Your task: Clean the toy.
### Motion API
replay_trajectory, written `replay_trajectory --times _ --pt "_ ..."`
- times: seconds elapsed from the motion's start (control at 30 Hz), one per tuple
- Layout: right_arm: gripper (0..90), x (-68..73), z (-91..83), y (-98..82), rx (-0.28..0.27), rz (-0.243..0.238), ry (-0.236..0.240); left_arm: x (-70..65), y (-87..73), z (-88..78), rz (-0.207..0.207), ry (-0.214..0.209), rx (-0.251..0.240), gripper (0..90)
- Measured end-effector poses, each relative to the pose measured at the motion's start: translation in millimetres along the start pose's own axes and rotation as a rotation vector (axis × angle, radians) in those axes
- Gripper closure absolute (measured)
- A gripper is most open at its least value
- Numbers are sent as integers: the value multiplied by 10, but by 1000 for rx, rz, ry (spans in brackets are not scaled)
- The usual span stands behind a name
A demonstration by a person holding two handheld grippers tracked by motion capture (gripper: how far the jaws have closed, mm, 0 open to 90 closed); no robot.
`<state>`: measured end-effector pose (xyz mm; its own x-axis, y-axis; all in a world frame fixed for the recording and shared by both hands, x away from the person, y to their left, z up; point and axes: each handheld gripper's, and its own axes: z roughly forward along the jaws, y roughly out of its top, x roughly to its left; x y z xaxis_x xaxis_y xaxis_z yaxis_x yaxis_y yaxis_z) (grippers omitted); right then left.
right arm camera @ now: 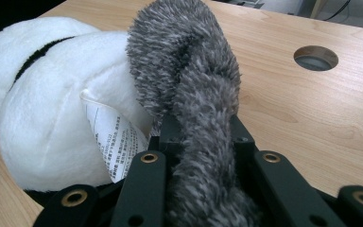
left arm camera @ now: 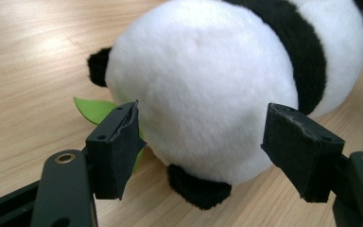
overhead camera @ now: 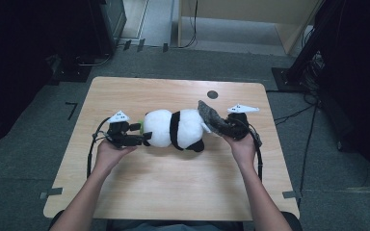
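Plush panda (overhead camera: pixel 173 129) lies on its side mid-table (overhead camera: pixel 173 192), nearer the far edge. Left gripper (left arm camera: pixel 203 142) jaws parted, flanking the head, pads clear. Right gripper (right arm camera: pixel 198 156) clamped on grey fuzzy fabric (right arm camera: pixel 189 71) at the panda's rear. Soft, light, compressible; pinch deep into the stuffing.

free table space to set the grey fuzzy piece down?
Bare wood on the table between the forearms, from the panda plush to the near edge, and the far strip beside the round hole. Crowded: the middle row, with the left tool, the panda and the right tool shut on the grey fuzzy piece.
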<state>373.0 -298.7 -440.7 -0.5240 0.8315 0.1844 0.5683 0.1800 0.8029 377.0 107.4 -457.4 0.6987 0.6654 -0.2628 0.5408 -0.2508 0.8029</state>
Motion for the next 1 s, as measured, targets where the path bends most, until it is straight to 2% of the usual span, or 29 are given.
replay_trajectory --times 0.13,0.27,0.33,0.4,0.6,0.7,0.83,0.93,1.0 --pt "748 -14 2 3 4 -5 2 81 104 -6 56 2 9 319" --pt "748 -18 5 3 12 -8 4 220 161 4 40 -32 -8 324" --pt "748 -22 7 0 16 -9 5 275 175 38 43 -48 20 329" --pt "748 -25 13 -4 19 -8 12 306 179 94 64 -71 31 330" --pt "751 -1 77 -22 45 -13 37 352 177 217 79 -160 32 328" --pt "759 64 136 -38 64 -41 47 335 155 282 107 -171 34 232" --pt "768 107 154 -39 47 -42 78 267 130 333 152 -185 49 118" --pt "770 129 161 -36 34 -49 106 196 117 405 161 -186 61 2" --pt "770 133 177 -40 30 -51 118 144 123 440 178 -168 63 0"
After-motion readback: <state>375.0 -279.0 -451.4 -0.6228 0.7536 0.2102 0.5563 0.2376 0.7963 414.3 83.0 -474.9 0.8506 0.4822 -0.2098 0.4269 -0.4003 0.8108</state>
